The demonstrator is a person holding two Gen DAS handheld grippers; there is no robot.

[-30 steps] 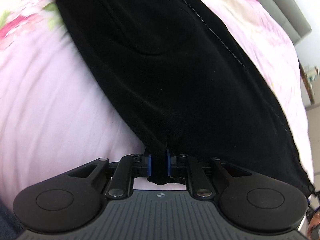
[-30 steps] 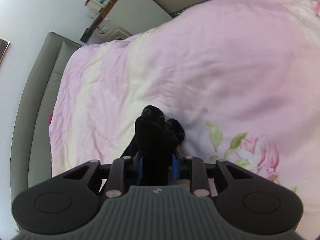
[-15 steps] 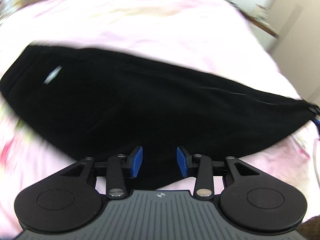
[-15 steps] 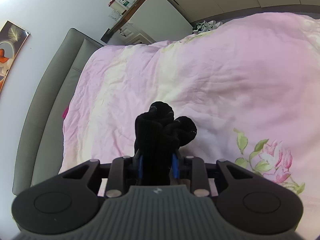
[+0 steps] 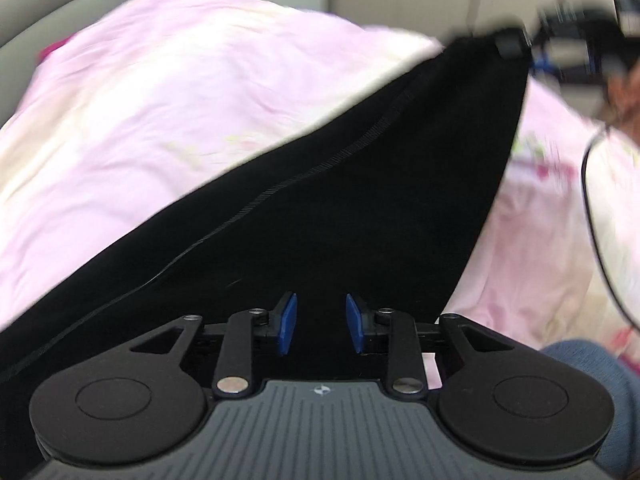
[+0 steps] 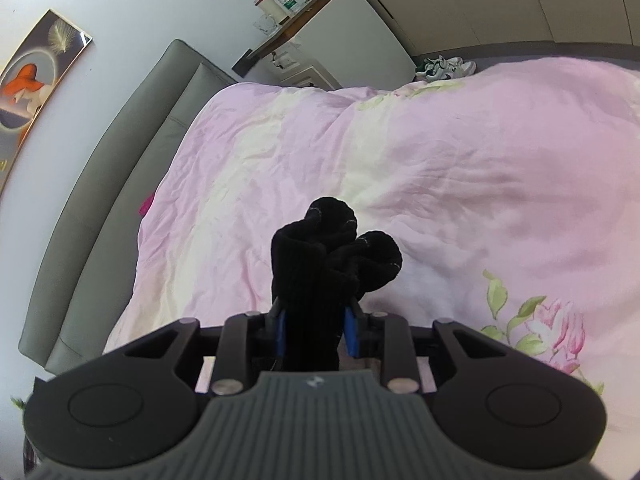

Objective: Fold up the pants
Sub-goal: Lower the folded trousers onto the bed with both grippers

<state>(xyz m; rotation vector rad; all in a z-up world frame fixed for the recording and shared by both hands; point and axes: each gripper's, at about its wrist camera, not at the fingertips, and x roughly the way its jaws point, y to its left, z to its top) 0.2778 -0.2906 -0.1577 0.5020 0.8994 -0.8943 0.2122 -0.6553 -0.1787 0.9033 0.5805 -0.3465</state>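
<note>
The black pants [image 5: 360, 208] hang as a wide dark sheet above the pink floral bedcover [image 5: 140, 120], rising to a corner at the upper right. My left gripper [image 5: 316, 324] is open, its blue pads apart, with black cloth just beyond them and nothing pinched. In the right wrist view my right gripper [image 6: 316, 328] is shut on a bunched wad of the pants [image 6: 332, 248], held above the bedcover [image 6: 460, 184]. The other gripper shows blurred at the pants' raised corner in the left wrist view [image 5: 516, 44].
A grey padded headboard [image 6: 120, 152] runs along the bed's left side. A white cabinet with bottles [image 6: 328, 44] stands behind it, shoes [image 6: 444, 68] lie past the bed's far edge, and a picture [image 6: 36, 76] hangs on the wall. A jeans-clad knee [image 5: 592, 364] is at lower right.
My left gripper opened and let go of the pants, then swung round to look along the cloth. My right gripper kept its hold and rose higher above the bed.
</note>
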